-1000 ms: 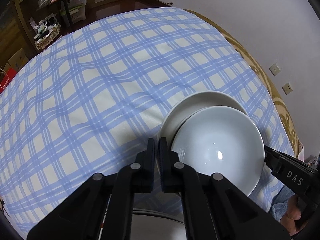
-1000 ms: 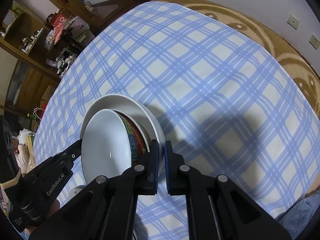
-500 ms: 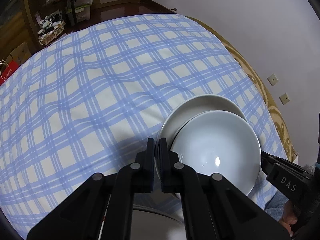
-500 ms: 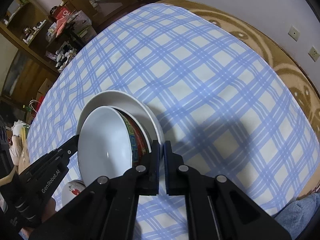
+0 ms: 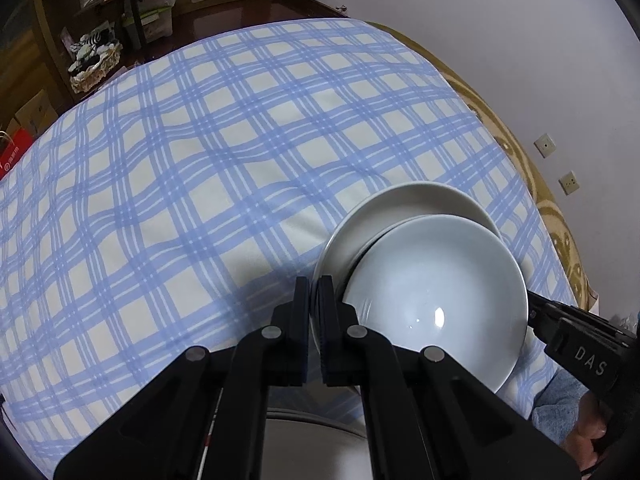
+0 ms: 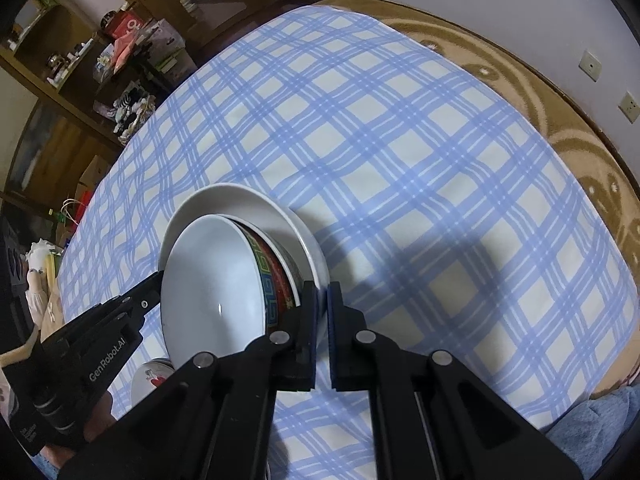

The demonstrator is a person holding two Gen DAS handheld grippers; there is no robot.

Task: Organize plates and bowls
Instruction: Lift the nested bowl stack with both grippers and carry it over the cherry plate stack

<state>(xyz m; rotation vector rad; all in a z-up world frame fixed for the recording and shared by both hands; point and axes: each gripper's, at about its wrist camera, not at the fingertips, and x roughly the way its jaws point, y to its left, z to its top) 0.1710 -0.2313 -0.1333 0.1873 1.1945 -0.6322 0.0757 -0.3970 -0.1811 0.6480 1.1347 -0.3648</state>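
A white plate carries a white bowl with a red and green patterned outside. The stack hangs above the blue checked tablecloth. My left gripper is shut on the plate's left rim. My right gripper is shut on the plate's right rim. The bowl sits inside the plate and leans a little. Each gripper shows in the other's view, the right one and the left one.
Another white dish lies below my left gripper. A small dish with a red print lies below the stack. Wooden shelves with clutter stand beyond the far left table edge. A wall with sockets is on the right.
The plate and bowl have risen a little above the cloth, held between both grippers. The view has tilted up slightly.
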